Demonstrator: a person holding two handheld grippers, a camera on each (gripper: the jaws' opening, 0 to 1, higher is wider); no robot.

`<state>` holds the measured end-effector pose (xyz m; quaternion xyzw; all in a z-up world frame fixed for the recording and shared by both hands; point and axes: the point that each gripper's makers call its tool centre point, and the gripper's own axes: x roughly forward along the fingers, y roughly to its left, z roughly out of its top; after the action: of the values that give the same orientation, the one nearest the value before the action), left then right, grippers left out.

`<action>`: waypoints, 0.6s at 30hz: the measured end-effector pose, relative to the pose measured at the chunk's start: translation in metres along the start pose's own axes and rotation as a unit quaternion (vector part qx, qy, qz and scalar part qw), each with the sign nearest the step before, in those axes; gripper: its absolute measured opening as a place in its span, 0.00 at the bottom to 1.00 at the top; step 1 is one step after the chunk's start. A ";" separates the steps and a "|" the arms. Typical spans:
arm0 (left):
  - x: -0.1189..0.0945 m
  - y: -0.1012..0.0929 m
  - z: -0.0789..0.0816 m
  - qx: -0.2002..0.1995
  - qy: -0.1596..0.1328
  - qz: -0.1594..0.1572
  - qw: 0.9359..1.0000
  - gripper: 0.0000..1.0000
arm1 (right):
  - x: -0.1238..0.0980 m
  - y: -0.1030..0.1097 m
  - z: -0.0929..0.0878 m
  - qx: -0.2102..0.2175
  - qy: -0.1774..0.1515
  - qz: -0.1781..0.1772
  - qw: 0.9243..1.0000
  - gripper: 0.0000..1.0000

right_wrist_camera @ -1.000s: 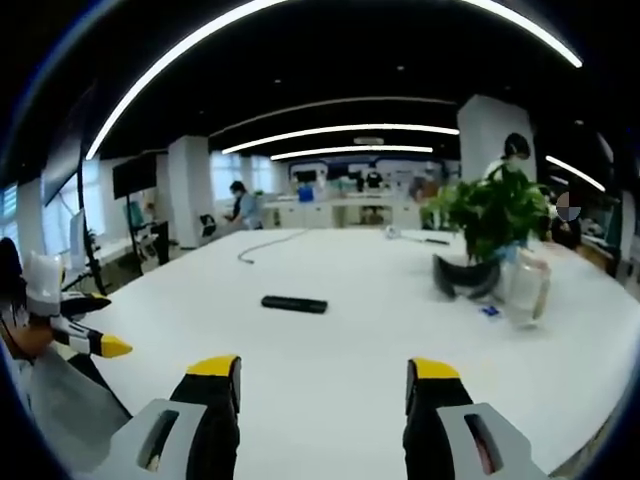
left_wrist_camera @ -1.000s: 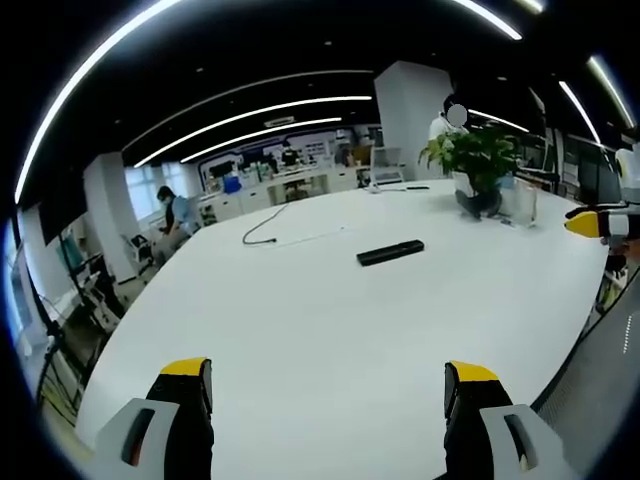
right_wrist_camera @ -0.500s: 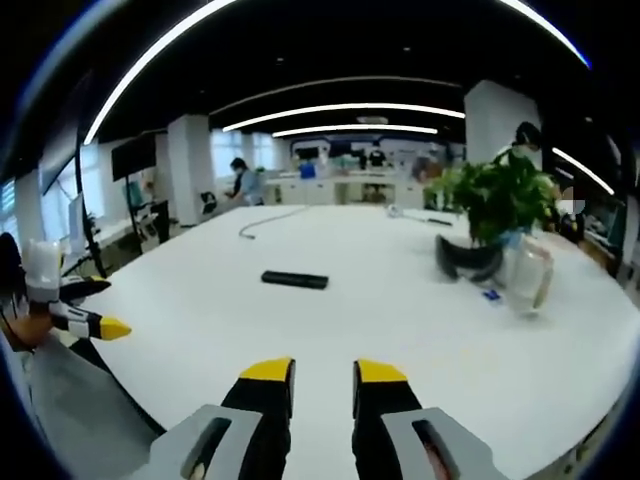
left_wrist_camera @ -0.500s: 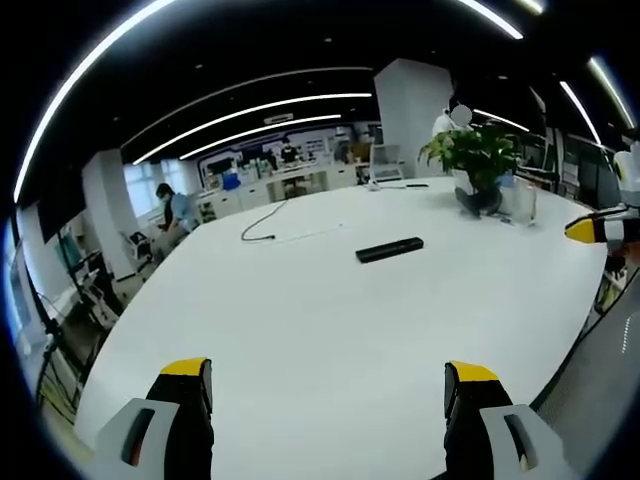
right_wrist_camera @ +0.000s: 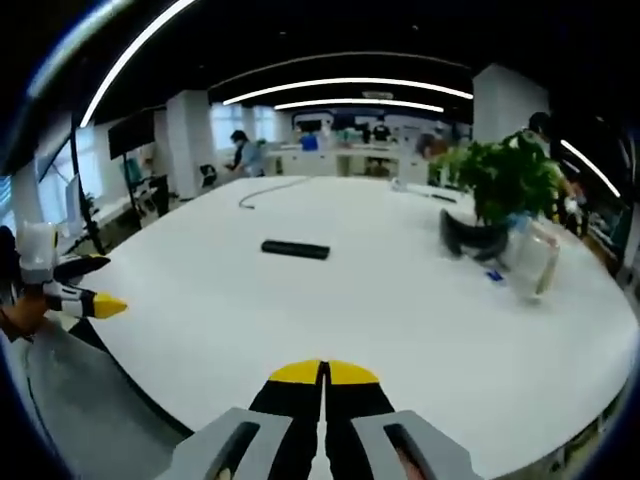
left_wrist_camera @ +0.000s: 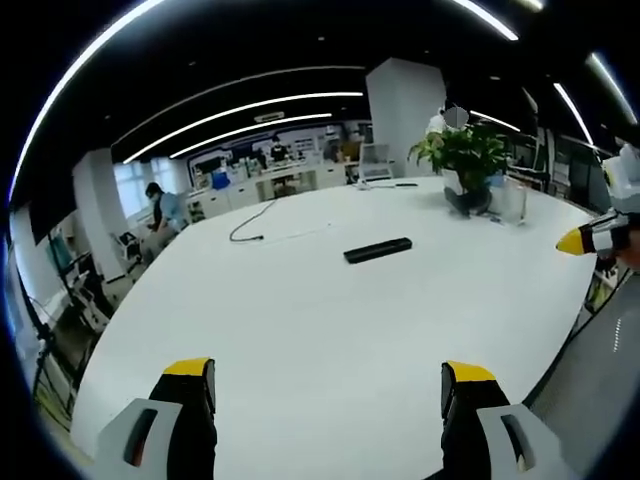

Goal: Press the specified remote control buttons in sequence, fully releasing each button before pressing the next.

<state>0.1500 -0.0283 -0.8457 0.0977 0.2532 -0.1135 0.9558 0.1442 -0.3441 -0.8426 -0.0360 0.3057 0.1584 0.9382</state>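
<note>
A broad white table (right_wrist_camera: 420, 330) spreads ahead of both tools in an open office lit by long ceiling strips, with a potted plant (right_wrist_camera: 505, 185) and a clear jug (right_wrist_camera: 535, 262) off to the right gripper's far right. The black remote control (right_wrist_camera: 295, 249) lies flat well ahead of the right gripper (right_wrist_camera: 323, 375), untouched. That gripper's jaws, wide apart a second ago, now meet. The left gripper (left_wrist_camera: 325, 375) stays spread wide, the remote well ahead of it too.

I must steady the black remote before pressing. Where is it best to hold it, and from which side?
Grip the remote across its narrow width near one end, coming from above: it lies flat on the white table, long and thin. The left gripper is open; the right gripper is shut.
</note>
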 end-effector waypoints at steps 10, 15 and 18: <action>0.026 0.000 0.031 0.053 -0.003 -0.036 0.998 0.95 | 0.013 -0.001 -0.030 -0.012 0.089 -0.009 0.996 0.00; 0.039 -0.001 0.050 0.073 -0.010 -0.052 0.996 0.94 | 0.016 0.000 -0.042 -0.007 0.125 -0.006 0.992 0.00; 0.047 -0.004 0.060 0.081 -0.012 -0.062 0.995 0.94 | 0.018 0.006 -0.065 0.003 0.195 0.012 0.981 0.00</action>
<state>0.2163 -0.0544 -0.8182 0.1578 0.2372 -0.1941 0.9387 0.1197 -0.3445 -0.9058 -0.0602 0.4835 0.1588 0.8587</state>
